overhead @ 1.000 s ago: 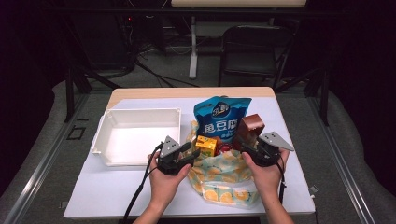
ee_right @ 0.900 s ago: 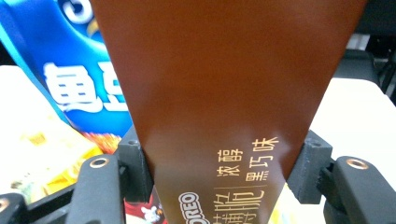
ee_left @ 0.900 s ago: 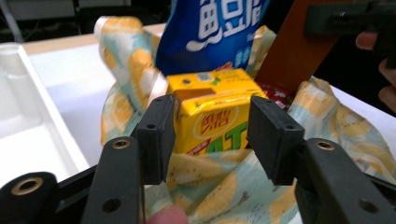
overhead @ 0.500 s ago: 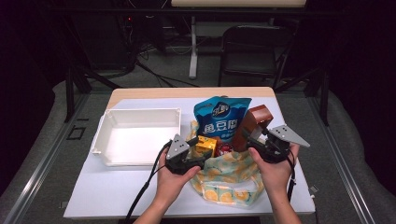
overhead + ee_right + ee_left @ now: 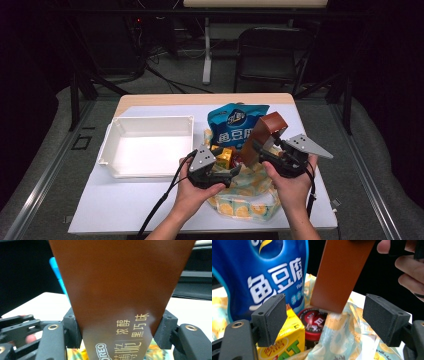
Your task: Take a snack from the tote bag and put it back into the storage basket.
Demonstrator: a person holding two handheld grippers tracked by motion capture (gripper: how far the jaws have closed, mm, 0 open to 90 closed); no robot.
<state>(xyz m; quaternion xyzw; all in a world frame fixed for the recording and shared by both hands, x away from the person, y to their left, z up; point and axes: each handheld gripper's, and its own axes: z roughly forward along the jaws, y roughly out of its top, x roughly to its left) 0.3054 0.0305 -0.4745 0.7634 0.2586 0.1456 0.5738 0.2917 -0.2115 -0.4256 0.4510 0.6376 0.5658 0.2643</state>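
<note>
Right gripper view puts the brown Oreo box (image 5: 120, 290) square between your pads, both foam faces pressed on its narrow sides, so your right gripper (image 5: 264, 146) is clenched on it. High view shows the box tilted, its lower end just above the mouth of the orange-print bag (image 5: 245, 197) and its top leaning toward the blue snack pouch (image 5: 237, 127) behind that bag. Judge it a light, stiff cardboard carton with a smooth printed skin: it should keep its shape under a moderate squeeze, but a hard pinch could dent the walls, and the glossy sides may slide if you tip it further. You hold it low on its length, so the long free end may swing; a grip nearer the middle would steady it. Your left gripper (image 5: 227, 172) sits at the bag's left edge, its jaws having just been opening, now released with nothing between them. Left gripper view shows the bag's soft, crinkly film beside a yellow carton (image 5: 287, 342) and a red-lidded jar (image 5: 314, 321) inside. The bag rests on a white table (image 5: 125, 205); a white tray (image 5: 145, 145) lies left of the bag, and dark floor, a chair (image 5: 272, 55) and cables lie beyond.
</note>
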